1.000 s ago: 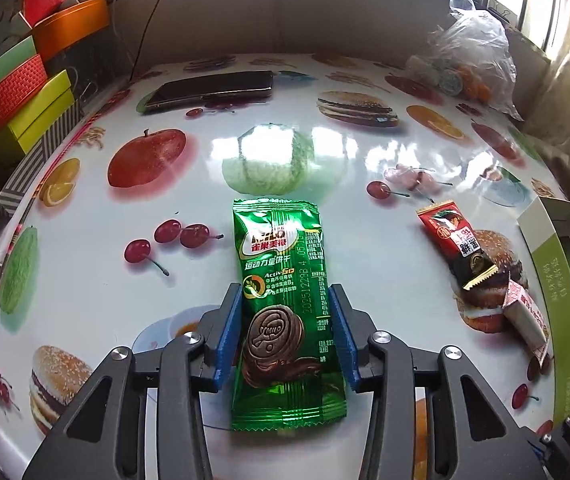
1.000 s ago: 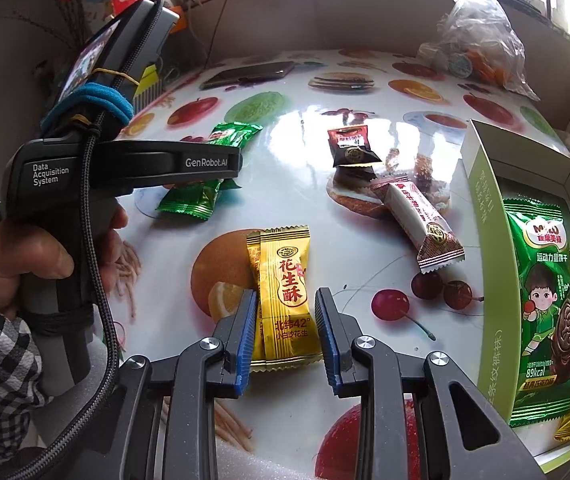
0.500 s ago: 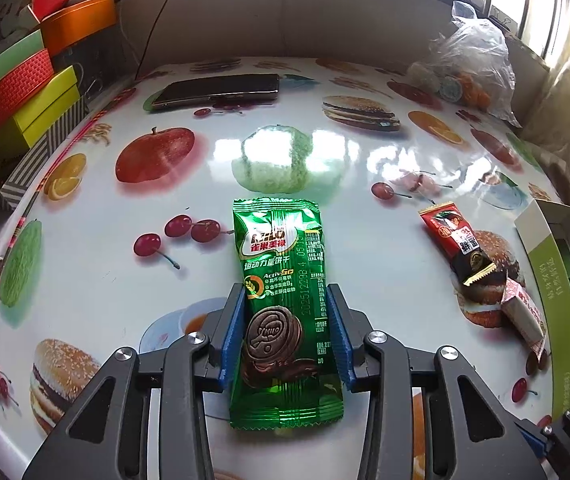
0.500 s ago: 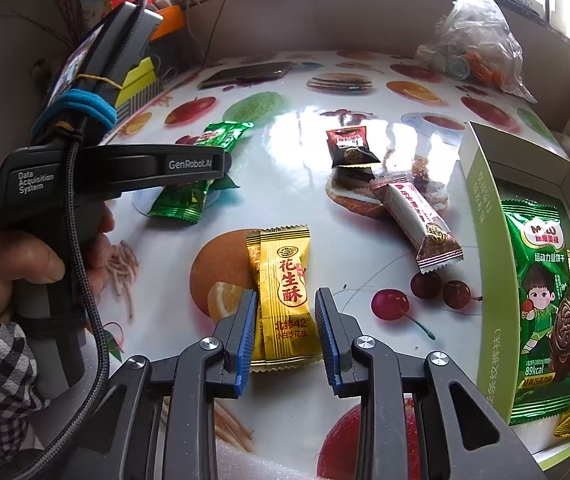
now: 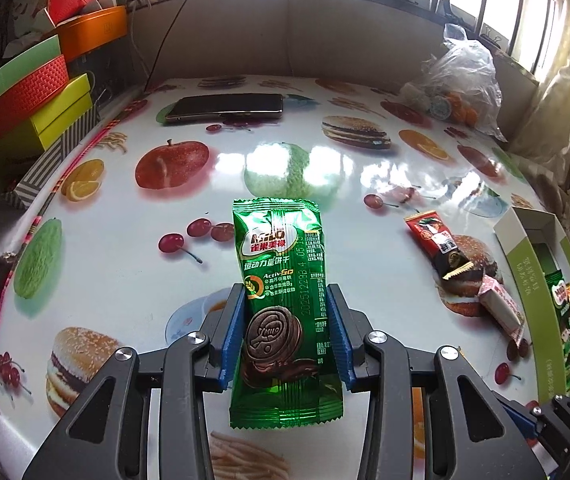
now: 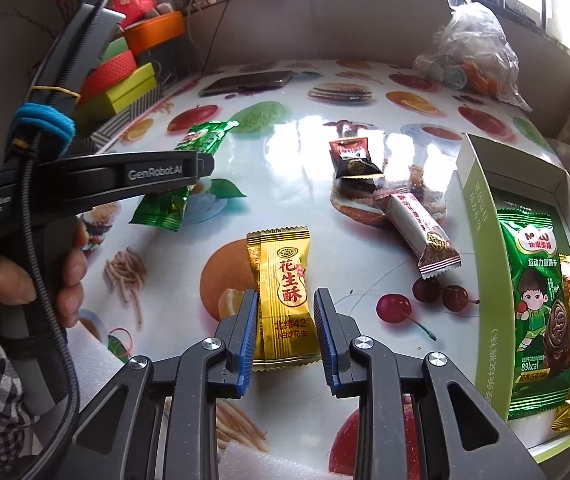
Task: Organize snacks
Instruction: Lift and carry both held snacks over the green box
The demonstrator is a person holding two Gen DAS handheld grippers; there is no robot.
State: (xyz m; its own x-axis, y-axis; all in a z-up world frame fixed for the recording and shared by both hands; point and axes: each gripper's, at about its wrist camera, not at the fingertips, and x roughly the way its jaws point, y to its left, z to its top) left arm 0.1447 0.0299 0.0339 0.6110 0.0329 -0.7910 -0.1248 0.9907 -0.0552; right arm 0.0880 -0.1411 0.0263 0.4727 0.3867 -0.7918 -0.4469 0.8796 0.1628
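low centre, left gripper (image 5: 285, 340) clamped on green milo packet (image 5: 281, 300), now raised off the tablecloth (image 5: 125, 264) and riding higher in frame than a second ago: ready for boxing. right gripper (image 6: 285, 336) just been narrowing around yellow peanut candy (image 6: 283, 296), pads not clearly pressing. right edge, green box (image 6: 481, 216) holding another milo pack plus gold and red wrappers

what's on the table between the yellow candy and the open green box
In the right wrist view, a white and brown wrapped bar lies between the yellow candy and the green box. Otherwise that stretch holds only the tablecloth's printed cherries.
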